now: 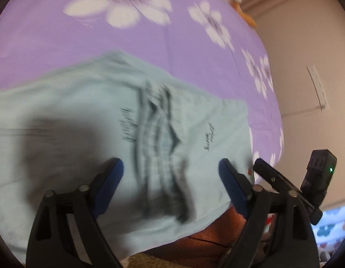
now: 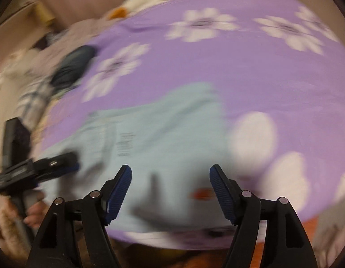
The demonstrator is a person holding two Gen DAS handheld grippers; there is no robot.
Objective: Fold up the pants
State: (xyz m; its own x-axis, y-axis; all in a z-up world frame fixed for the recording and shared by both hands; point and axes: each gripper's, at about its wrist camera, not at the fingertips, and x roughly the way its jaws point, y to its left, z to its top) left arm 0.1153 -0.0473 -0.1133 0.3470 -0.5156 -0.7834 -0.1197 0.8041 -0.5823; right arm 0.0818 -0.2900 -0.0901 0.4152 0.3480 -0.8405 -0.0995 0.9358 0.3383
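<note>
We hover over the pale blue pants (image 1: pixel 87 116) lying flat on the purple flowered bed (image 1: pixel 61 44), left gripper (image 1: pixel 170 176) and right gripper (image 2: pixel 170 183) both spread wide, holding nothing. Between folds, it seems; next we must pinch an edge.

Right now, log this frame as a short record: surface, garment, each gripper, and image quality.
surface: purple floral bedspread
garment: light blue pants lying spread on the bedspread, waistband gathered near the bed edge
left gripper: open above the waistband, nothing between its pads
right gripper: open over the pants, nothing gripped
image quality: both wrist views motion-blurred
</note>
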